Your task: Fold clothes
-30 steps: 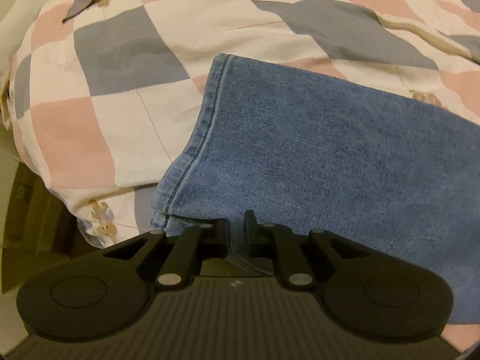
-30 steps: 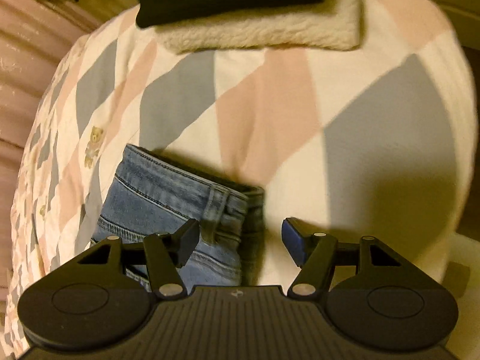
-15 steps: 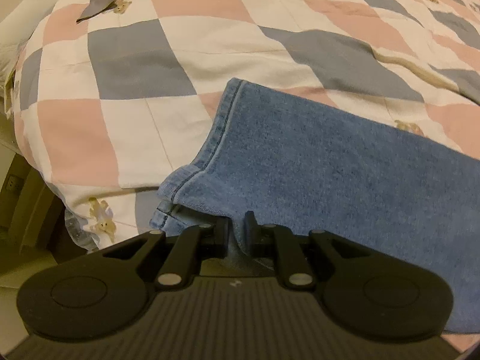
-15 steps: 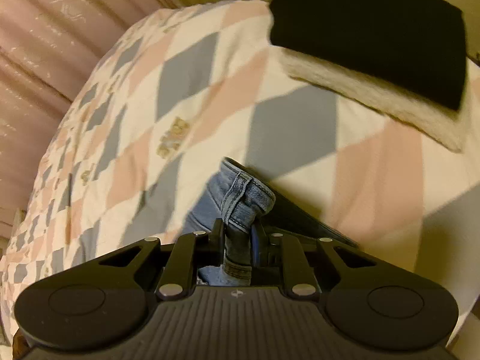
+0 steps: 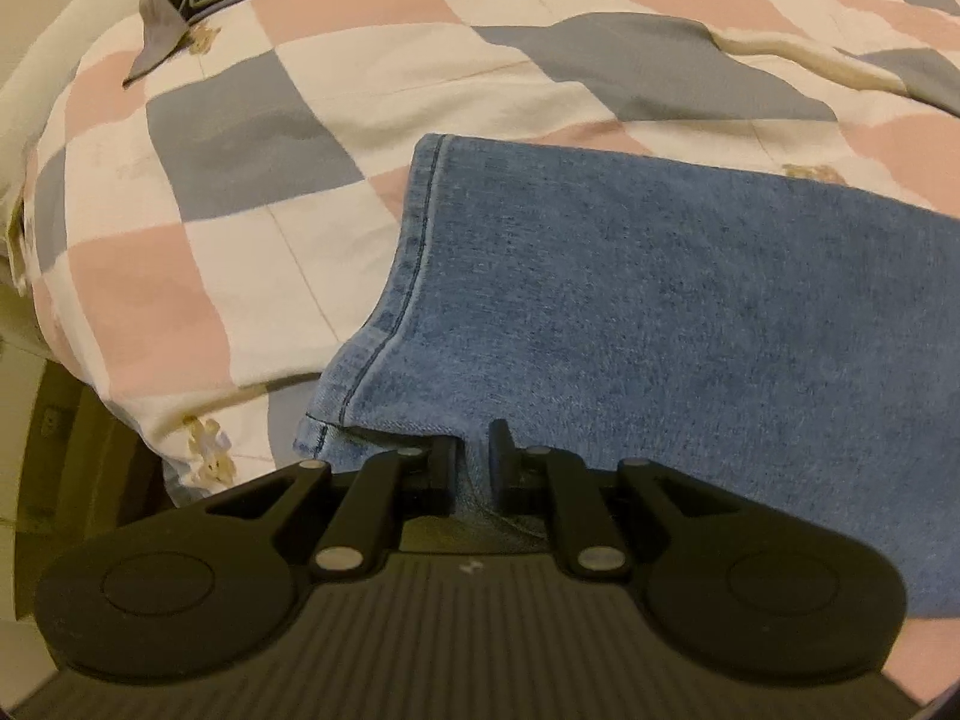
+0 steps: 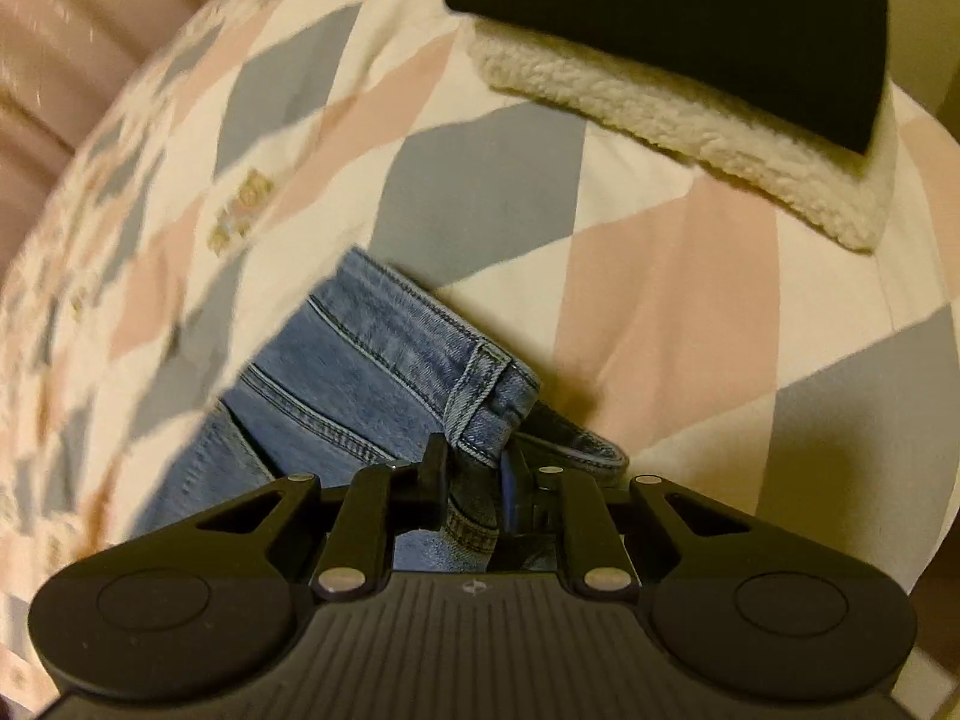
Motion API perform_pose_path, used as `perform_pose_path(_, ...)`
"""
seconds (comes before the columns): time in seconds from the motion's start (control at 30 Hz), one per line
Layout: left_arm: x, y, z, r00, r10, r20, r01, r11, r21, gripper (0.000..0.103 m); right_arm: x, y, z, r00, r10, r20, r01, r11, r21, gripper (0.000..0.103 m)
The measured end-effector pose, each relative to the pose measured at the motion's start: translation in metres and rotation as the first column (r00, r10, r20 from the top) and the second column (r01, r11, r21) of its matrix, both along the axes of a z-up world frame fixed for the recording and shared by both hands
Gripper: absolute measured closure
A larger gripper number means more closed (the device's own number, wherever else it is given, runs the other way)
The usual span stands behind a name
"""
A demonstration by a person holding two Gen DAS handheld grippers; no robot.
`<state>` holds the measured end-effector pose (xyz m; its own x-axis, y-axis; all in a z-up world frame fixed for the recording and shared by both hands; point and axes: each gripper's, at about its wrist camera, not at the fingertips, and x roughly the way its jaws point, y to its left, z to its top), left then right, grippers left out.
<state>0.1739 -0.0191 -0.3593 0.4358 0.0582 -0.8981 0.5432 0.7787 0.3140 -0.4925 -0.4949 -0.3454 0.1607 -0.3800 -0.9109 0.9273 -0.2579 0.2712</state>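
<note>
The jeans [image 5: 660,312] are cut by the right edge of the left wrist view, and their near edge is hidden behind the left gripper [image 5: 474,456]. In the right wrist view the right gripper [image 6: 474,468] covers the lower part of the waistband [image 6: 420,336]. The quilt [image 6: 150,228] is blurred at the left. The black garment [image 6: 690,24] is cut off at the top, and it hides much of the fleece piece [image 6: 690,120] under it.
</note>
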Motion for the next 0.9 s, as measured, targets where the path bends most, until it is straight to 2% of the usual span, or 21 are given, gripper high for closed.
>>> perform_pose_path(0.07,0.002,0.003,0.003,1.0,0.015,-0.004,-0.015,1.0,-0.017,0.092,0.006,0.001,-0.002,0.999,0.008,-0.041,-0.008,1.0,-0.013,0.088)
perform_pose_path(0.13,0.003,0.006,0.004,1.0,0.023,-0.01,-0.023,0.999,-0.03,0.091,0.01,0.008,0.006,0.999,-0.028,-0.045,0.025,0.998,-0.059,0.088)
perform_pose_path(0.23,0.001,0.001,-0.003,1.0,0.012,-0.003,-0.012,1.0,0.001,0.092,0.013,0.025,0.02,0.997,-0.05,-0.058,0.042,0.989,-0.139,0.089)
perform_pose_path(0.27,0.0,-0.001,-0.006,1.0,0.009,0.001,-0.009,1.0,0.015,0.092,0.014,0.029,0.018,0.996,-0.053,-0.075,0.042,0.99,-0.138,0.089)
perform_pose_path(0.37,-0.001,-0.007,-0.008,1.0,0.005,0.007,-0.005,0.999,0.048,0.092,0.016,0.028,-0.01,0.988,-0.037,-0.15,0.028,0.998,-0.057,0.088)
perform_pose_path(0.47,-0.002,-0.005,0.0,1.0,-0.003,0.007,0.002,0.999,0.054,0.085,0.025,0.016,-0.029,0.979,-0.007,-0.204,0.006,1.0,-0.005,0.08)
perform_pose_path(0.53,-0.002,0.001,0.009,1.0,0.014,0.011,-0.015,0.999,0.051,0.07,0.032,0.008,-0.021,0.972,0.012,-0.234,-0.012,1.0,0.001,0.063)
perform_pose_path(0.57,-0.002,0.007,0.016,0.999,0.039,0.021,-0.039,0.999,0.036,0.069,0.035,0.005,-0.016,0.967,0.025,-0.253,-0.025,1.0,0.002,0.059)
perform_pose_path(0.63,-0.004,0.02,0.029,0.995,0.089,0.042,-0.09,0.996,0.013,0.07,0.039,0.005,-0.001,0.943,0.04,-0.33,-0.05,0.999,-0.023,0.041)
perform_pose_path(0.67,-0.006,0.029,0.036,0.99,0.126,0.055,-0.127,0.992,0.001,0.072,0.041,0.007,0.008,0.924,0.043,-0.379,-0.063,0.997,-0.042,0.04)
perform_pose_path(0.73,-0.013,0.036,0.05,0.985,0.16,0.071,-0.155,0.986,-0.065,0.084,0.048,0.015,0.027,0.891,0.07,-0.449,-0.127,0.987,-0.098,0.039)
perform_pose_path(0.77,-0.02,0.035,0.055,0.986,0.153,0.07,-0.145,0.983,-0.114,0.085,0.055,0.022,0.034,0.886,0.118,-0.449,-0.192,0.973,-0.124,0.039)
perform_pose_path(0.83,-0.033,0.026,0.054,0.991,0.123,0.05,-0.113,0.979,-0.167,0.086,0.07,0.034,0.045,0.869,0.22,-0.443,-0.321,0.932,-0.167,0.039)
perform_pose_path(0.9,-0.041,0.011,0.042,0.994,0.103,0.03,-0.096,0.978,-0.186,0.086,0.092,0.043,0.039,0.854,0.361,-0.374,-0.439,0.886,-0.147,0.043)
